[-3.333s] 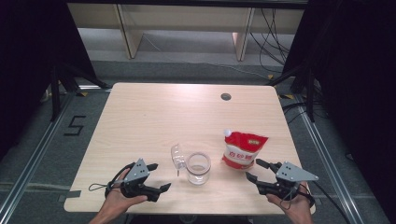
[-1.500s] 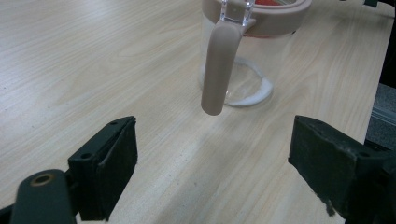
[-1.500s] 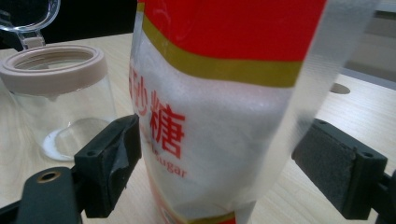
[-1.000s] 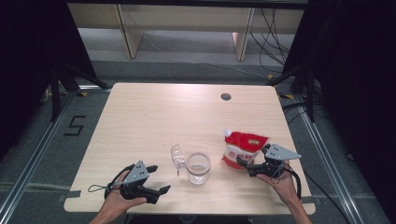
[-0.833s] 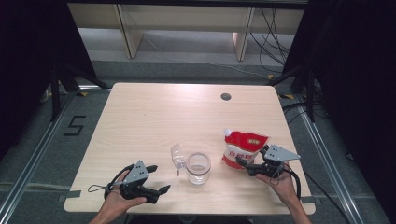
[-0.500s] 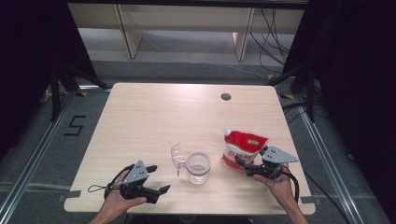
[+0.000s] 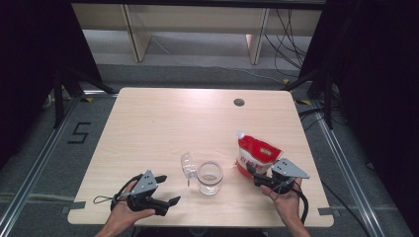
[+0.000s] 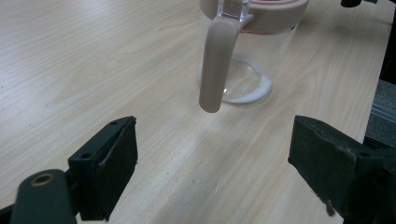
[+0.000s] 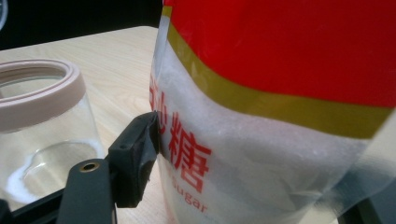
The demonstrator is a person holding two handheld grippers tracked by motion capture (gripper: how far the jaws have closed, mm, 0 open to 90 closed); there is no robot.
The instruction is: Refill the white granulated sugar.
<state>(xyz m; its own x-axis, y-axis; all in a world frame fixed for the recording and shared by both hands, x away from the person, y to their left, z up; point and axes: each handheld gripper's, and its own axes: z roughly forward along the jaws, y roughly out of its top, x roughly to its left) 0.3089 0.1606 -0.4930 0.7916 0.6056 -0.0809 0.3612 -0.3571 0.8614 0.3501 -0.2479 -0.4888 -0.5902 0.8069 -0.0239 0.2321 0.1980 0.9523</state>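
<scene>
Left gripper [image 7: 165, 190] rests at the table's [image 7: 163, 123] near edge, jaws wide with nothing between; ahead of it stands the jar [image 7: 209, 177], lid flipped open; right gripper [image 7: 252, 174] has its jaws around the sugar bag's [image 7: 257, 155] lower part — they have just been closing, one pad touching the bag, which stands upright just right of the jar.

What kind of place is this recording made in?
Probably a lab or studio set up for recording, not a kitchen: a bare light wooden table stands between black curtains, with loose cables and a taped floor marking around it.
</scene>
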